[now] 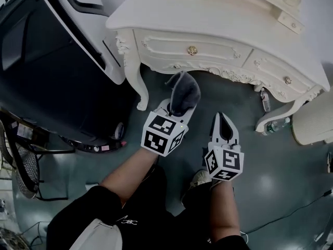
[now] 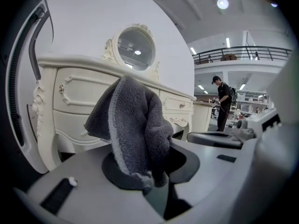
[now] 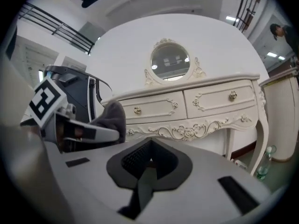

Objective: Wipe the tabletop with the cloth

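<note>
A grey cloth [image 1: 183,92] stands bunched up out of my left gripper [image 1: 179,111], which is shut on its lower end. In the left gripper view the cloth [image 2: 135,129] fills the middle and hides the jaw tips. The white carved dressing table [image 1: 208,20] lies just ahead, and its top is above and beyond both grippers. My right gripper [image 1: 223,120] hangs beside the left one over the floor, shut with nothing in it. In the right gripper view its jaws [image 3: 148,160] meet at a point, and the cloth [image 3: 114,118] shows to the left, in front of the table's drawers [image 3: 196,101].
An oval mirror [image 2: 135,48] stands on the table's back. A large black and white object [image 1: 52,61] sits close on the left of the table. Two bottles [image 1: 265,100] [image 1: 273,126] lie on the floor by the right table leg. A person [image 2: 223,101] stands far off.
</note>
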